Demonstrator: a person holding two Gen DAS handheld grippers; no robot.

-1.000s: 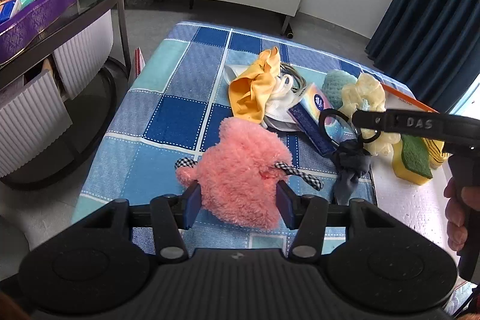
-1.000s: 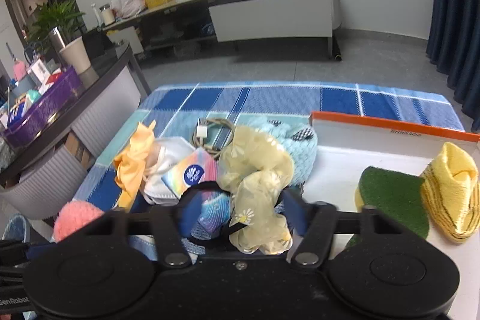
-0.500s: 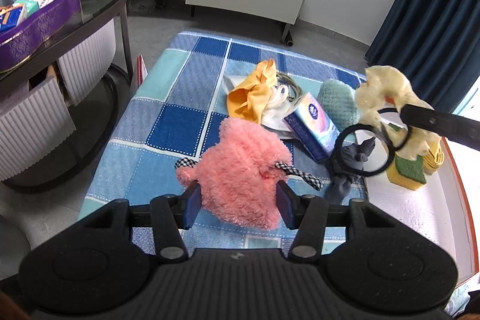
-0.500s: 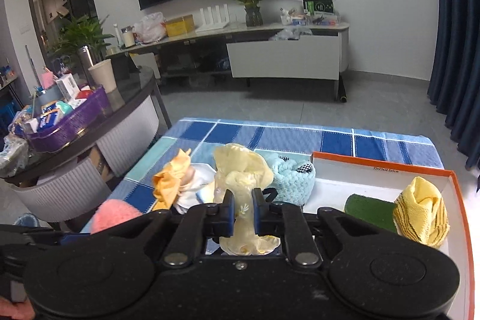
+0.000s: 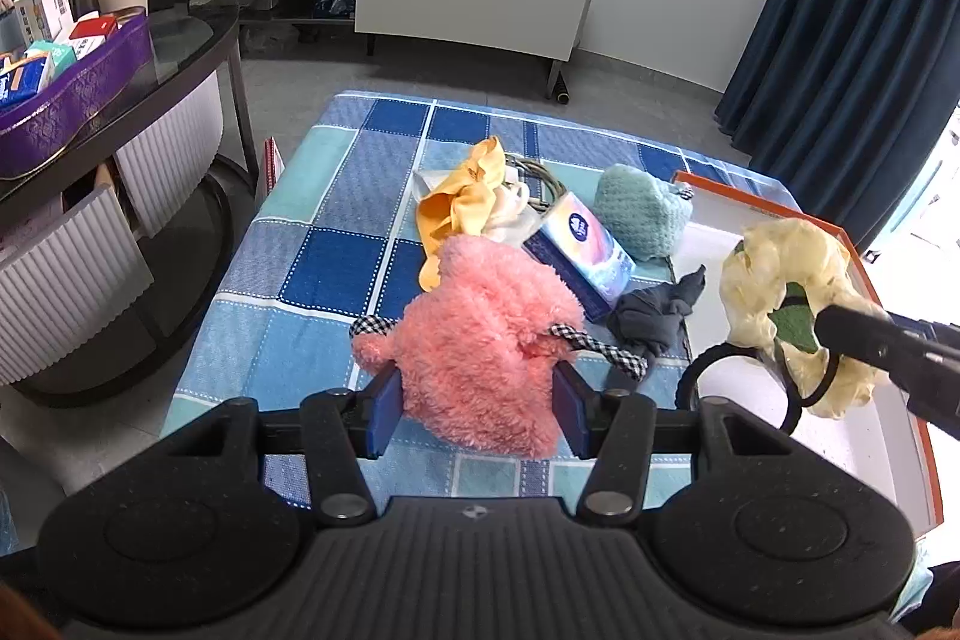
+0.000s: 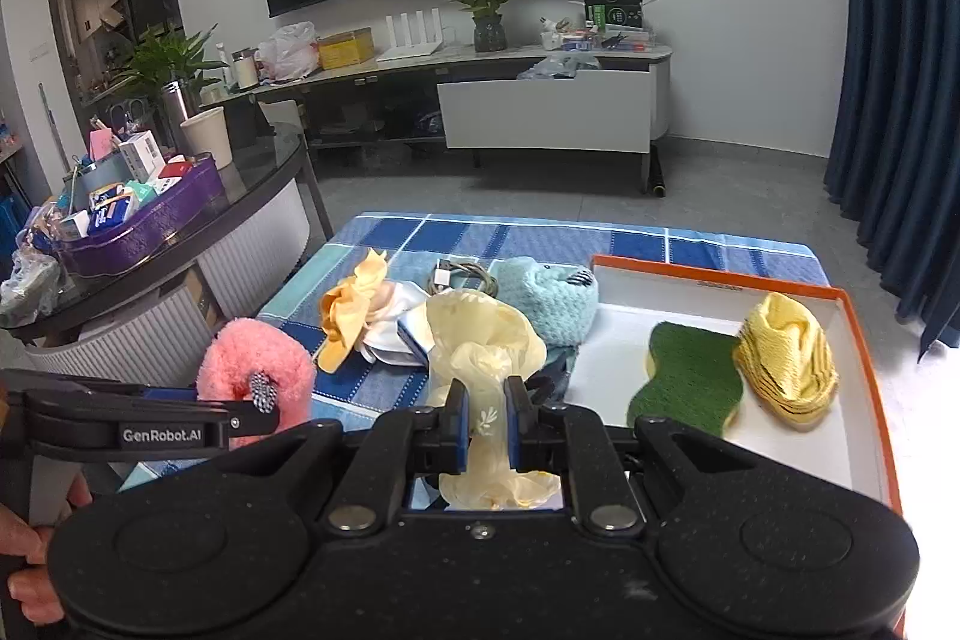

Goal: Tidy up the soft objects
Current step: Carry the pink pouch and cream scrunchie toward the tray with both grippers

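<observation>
A: Right claw (image 6: 485, 421) is clamped tight on the cream scrunchie (image 6: 480, 340), with the orange-rimmed box (image 6: 864, 340) ahead to its right.

B: Carry it clear over the rim. Left claw (image 5: 477, 409) squeezes the pink plush (image 5: 486, 340), just off the cloth.

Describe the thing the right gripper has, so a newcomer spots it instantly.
Start at the orange-rimmed white box on the blue checked tablecloth. By its near left corner, the right gripper is shut on a pale cream scrunchie, lifted clear of the cloth. Unlike the orange-yellow scrunchie lying in the pile, it is paler, and a black hair tie dangles with it.
</observation>
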